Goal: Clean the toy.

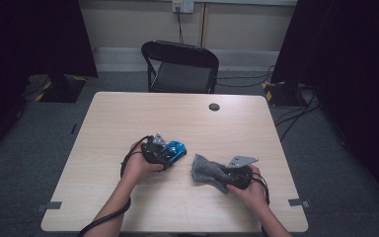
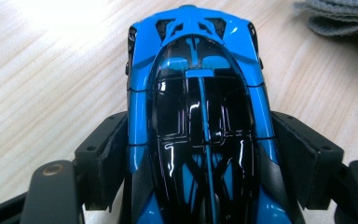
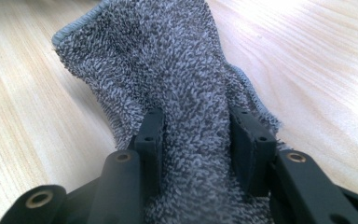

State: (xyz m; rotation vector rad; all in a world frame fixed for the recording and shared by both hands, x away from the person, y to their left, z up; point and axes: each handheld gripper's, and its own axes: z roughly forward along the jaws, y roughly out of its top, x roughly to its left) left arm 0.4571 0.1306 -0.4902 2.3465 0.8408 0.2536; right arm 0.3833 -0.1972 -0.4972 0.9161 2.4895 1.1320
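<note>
One glossy blue-and-black toy sports car (image 2: 198, 116) sat left of centre in the high view on the pale wooden table (image 1: 187, 118), lying between the pads of the left gripper (image 2: 198, 154). Those jaws stood wide and hugged the car's flanks; the pads looked to be touching both sides, so I judged it a grip on the car.

One grey terry-cloth towel (image 3: 177, 88), bunched into a fold, lay right of centre in the high view, apart from the car. The right gripper (image 3: 198, 144) had its jaws partly closed and pinched on that fold.

Done well, the step in hand, probably wiping the car with the cloth, called for a firm but gentle hold low on the car's body, keeping it flat on the table so it could not roll. The towel needed enough loose cloth ahead of the jaws to rub the shiny roof without the hard pads scraping it.

Counted: one car, one towel, two grippers, one black folding chair (image 1: 180, 66) at the top of the frame.
</note>
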